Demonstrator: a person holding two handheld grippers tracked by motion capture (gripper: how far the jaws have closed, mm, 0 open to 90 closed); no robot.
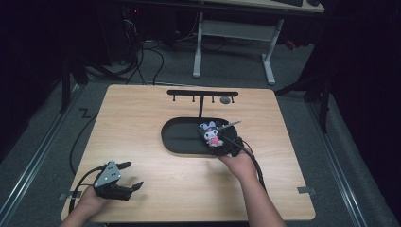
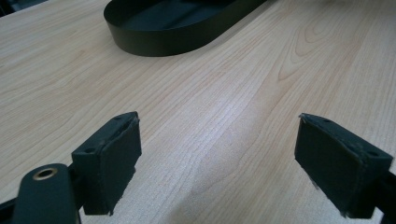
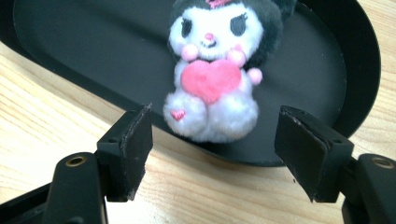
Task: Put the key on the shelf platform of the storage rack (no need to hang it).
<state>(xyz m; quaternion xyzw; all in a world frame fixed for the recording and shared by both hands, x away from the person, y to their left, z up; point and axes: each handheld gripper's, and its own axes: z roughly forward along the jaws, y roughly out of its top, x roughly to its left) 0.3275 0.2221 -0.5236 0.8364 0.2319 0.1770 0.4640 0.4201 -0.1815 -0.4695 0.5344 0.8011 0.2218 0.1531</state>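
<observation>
A small plush toy [image 3: 212, 74], white with a black hood and a pink heart on its front, lies at the right end of the black oval tray [image 1: 177, 137], its lower body resting against the tray's near rim. In the right gripper view the top of its head is cut off by the frame edge. The right gripper [image 3: 215, 140] is just in front of it, jaws apart with the pads clear of the plush on both sides (the toy sits beyond them, untouched). From the high view the right hand [image 1: 241, 163] covers most of that gripper, and a thin grey object beside the toy is too small to identify. The left gripper [image 1: 124, 176] rests well apart on the wooden table [image 1: 142, 109], jaws wide and empty. A black hook rack [image 1: 202, 94] stands behind the tray, with a small round item hanging, hard to make out.
</observation>
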